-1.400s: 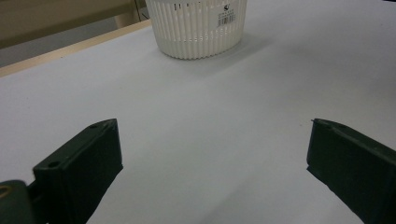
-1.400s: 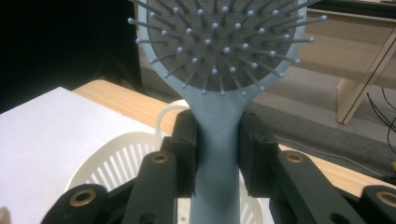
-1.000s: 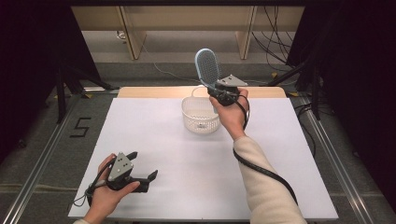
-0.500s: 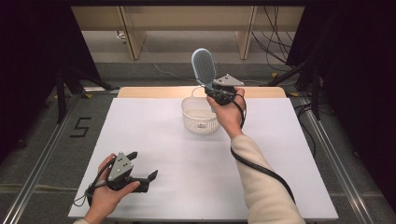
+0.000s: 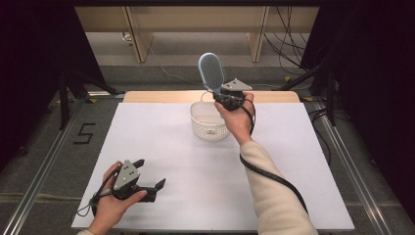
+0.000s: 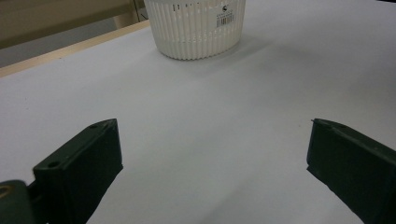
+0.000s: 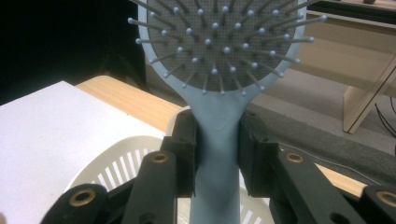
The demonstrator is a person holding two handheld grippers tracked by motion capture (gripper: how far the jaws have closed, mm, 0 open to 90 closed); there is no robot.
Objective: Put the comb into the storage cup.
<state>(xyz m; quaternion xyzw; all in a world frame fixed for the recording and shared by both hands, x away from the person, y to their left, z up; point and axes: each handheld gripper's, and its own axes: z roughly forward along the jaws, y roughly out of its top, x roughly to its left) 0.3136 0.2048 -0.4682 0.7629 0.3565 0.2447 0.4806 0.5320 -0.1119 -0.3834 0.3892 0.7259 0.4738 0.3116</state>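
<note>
One hairbrush (image 5: 211, 72) and one white slotted basket (image 5: 209, 121) are the things in hand, and two tongs work over one table (image 5: 161, 147) covered in white.

The right tongs (image 5: 226, 94) are clamped on the hairbrush by its pale blue handle, just below the head. In the right gripper view the hairbrush (image 7: 219, 70) rises straight up between the two black jaws, which press on either side of the narrow neck; its oval cushion is dark grey and its many bristles end in small pale balls. In the high view the brush head stands upright, raised above the far rim of the basket and tilted a little to the left, with the bristle face towards the camera. The right hand (image 5: 238, 120) grips the tongs from beneath, just right of the basket, and one black cable trails down along the cream sleeve (image 5: 279, 200).

The basket stands on the table near its far edge, about midway across. It is round, with vertical slots in its wall, and in the left gripper view one barcode sticker shows on the basket (image 6: 196, 28).

The left tongs (image 5: 149, 185) rest low near the front left of the table, held by the left hand (image 5: 115, 203), well apart from the basket. Their jaws stand wide apart with only bare white table between them.
</note>
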